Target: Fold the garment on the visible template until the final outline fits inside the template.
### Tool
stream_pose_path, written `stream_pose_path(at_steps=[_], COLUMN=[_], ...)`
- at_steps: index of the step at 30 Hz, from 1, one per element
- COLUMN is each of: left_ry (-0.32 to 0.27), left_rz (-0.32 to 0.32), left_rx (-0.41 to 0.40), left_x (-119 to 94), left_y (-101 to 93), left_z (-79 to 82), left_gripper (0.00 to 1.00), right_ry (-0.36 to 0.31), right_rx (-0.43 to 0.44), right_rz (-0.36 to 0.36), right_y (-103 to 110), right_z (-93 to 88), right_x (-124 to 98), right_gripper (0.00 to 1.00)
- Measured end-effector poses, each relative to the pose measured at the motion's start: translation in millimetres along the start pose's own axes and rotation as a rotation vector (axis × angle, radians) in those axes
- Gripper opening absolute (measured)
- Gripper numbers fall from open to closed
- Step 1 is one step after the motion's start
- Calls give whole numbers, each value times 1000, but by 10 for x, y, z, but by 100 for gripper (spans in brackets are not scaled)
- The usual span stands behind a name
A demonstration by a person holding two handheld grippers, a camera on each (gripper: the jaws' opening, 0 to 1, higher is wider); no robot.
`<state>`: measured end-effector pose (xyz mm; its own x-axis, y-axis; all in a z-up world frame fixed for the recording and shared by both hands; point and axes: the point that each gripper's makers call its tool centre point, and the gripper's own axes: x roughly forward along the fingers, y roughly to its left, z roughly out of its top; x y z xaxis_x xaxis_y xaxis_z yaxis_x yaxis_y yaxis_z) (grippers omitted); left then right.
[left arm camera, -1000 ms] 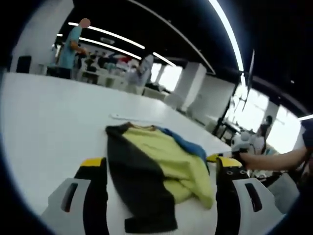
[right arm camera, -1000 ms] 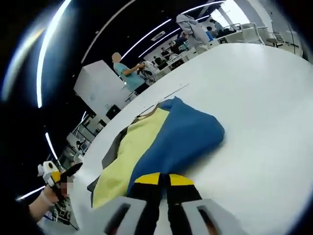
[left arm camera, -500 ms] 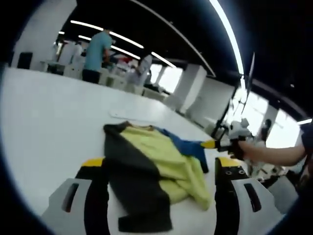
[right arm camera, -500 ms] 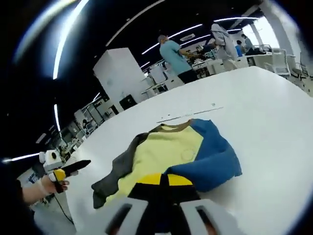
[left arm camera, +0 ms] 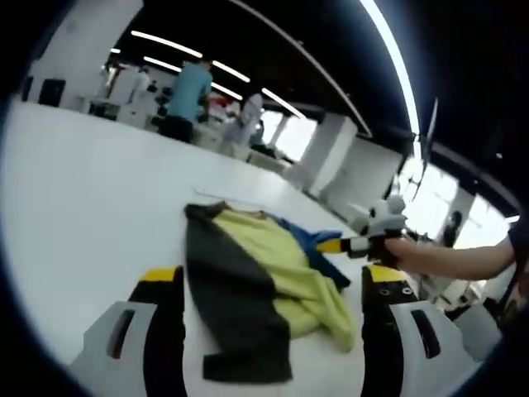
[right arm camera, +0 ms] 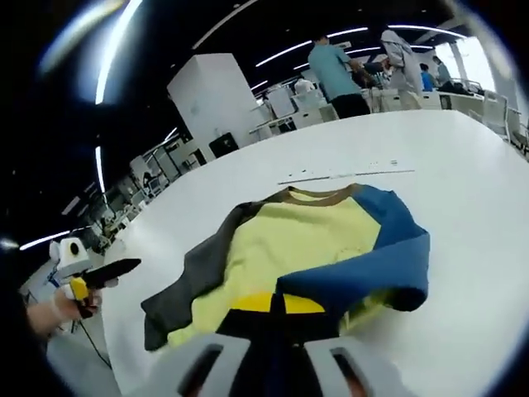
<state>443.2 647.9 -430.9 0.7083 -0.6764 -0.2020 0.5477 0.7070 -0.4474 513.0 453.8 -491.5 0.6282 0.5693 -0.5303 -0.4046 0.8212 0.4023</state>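
Two grippers: the left gripper [left arm camera: 266,285] hovers spread wide over the near hem; the right gripper [right arm camera: 282,308] looks clenched on the limp yellow, blue and dark-grey jersey top [right arm camera: 297,252], crumpled mid-table [right arm camera: 463,165]. Soft and light, it should lift best by hem corners. Thin template strip [right arm camera: 347,174] lies beyond the collar; people stand far off.

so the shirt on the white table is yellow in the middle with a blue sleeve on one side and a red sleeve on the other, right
Not quite: no sleeve is red. In the right gripper view the shirt on the white table is yellow in the middle, with a blue sleeve on one side and a dark grey sleeve on the other.
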Motion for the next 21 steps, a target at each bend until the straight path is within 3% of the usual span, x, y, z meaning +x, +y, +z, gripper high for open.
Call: stream_pose_path(at_steps=[11,21], left_ry=[-7,-6], left_rz=[-2,-9], left_rx=[-10,-10], left_x=[-3,-11], left_y=[-11,-36], left_z=[-3,-30], left_gripper=[84,84], right_ry=[70,66], right_rx=[-39,-75], right_rz=[-26,-21], right_y=[-54,-85], right_z=[-238,-198], right_x=[99,54], right_gripper=[0,0])
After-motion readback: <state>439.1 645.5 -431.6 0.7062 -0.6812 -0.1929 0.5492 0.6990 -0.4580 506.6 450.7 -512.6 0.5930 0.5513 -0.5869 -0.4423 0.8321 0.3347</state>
